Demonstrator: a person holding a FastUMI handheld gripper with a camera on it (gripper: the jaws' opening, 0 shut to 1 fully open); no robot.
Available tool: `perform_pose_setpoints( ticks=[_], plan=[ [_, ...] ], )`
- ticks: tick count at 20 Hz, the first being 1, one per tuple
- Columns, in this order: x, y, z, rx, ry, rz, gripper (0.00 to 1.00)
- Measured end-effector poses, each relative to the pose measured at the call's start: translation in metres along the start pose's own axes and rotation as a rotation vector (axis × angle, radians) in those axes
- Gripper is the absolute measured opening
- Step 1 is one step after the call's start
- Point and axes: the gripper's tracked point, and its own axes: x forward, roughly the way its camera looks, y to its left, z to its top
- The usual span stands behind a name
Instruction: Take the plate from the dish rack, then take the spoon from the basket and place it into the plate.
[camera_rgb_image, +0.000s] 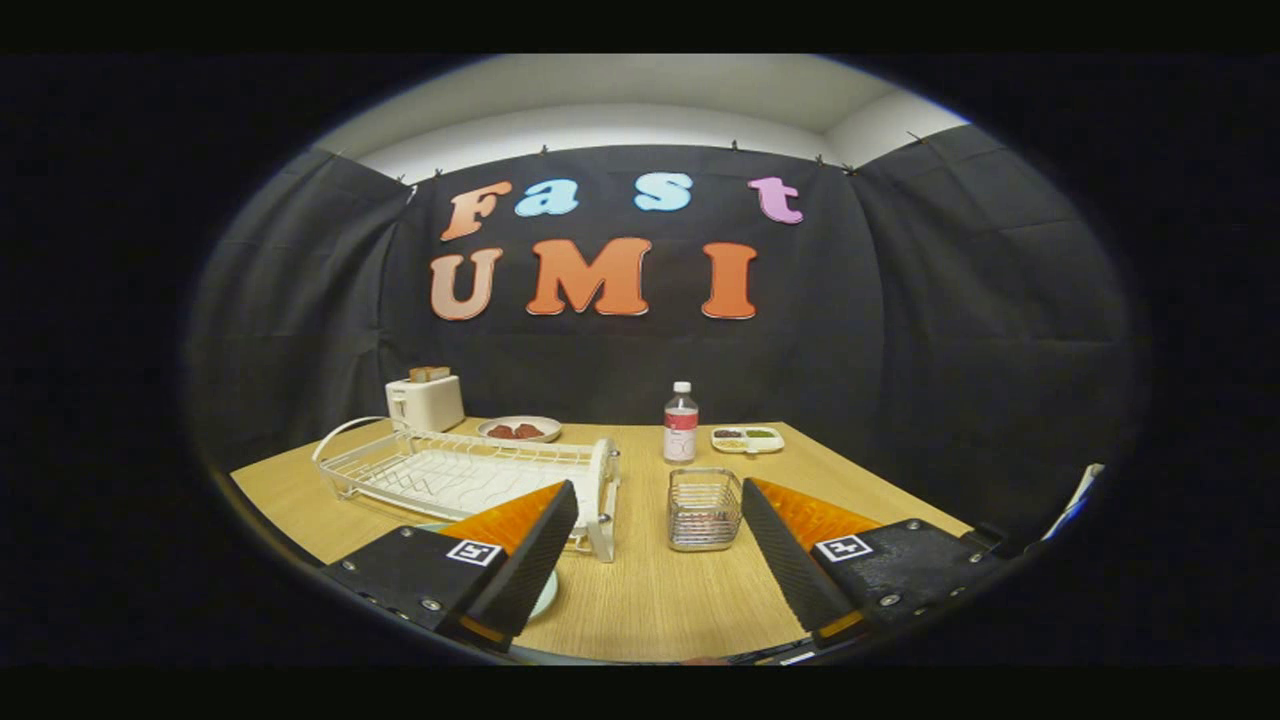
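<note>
Low over a pale wooden surface (650, 600), the gripper (660, 540) hangs with its two fingers spread wide, nothing held between them. Under the left finger (530, 560) a sliver of a pale round plate (545, 595) lies flat on the surface, most of it hidden by that finger. Just ahead of the fingers, in the gap between them, stands a small square wire-mesh metal basket (704, 508); whether a spoon lies inside cannot be told from this angle. Left of the basket, close beside it, sits a white wire dish rack (460, 475) with a looped handle at its far-left end, its near corner partly covered by the left finger, its slots apparently bare. Beyond the basket, a clear plastic bottle with a white cap and red label (681, 424) stands upright. To the right of the bottle, and farther from the basket, rests a small white rectangular tray with divided portions of dark and green food (747, 438). Beyond the rack, left of the basket, a shallow round dish holding reddish pieces (519, 429) sits on the surface, and farther left still a cream-coloured toaster with slices of bread in its slots (426, 400) stands at the surface's far corner, against the black cloth wall (900, 330).
</note>
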Motion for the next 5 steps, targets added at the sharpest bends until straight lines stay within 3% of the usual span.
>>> perform_pose_setpoints(
  ticks=[5],
  plan=[
    [0.0016,-0.0027,-0.0038,0.001,0.006,-0.005,0.98]
  ],
)
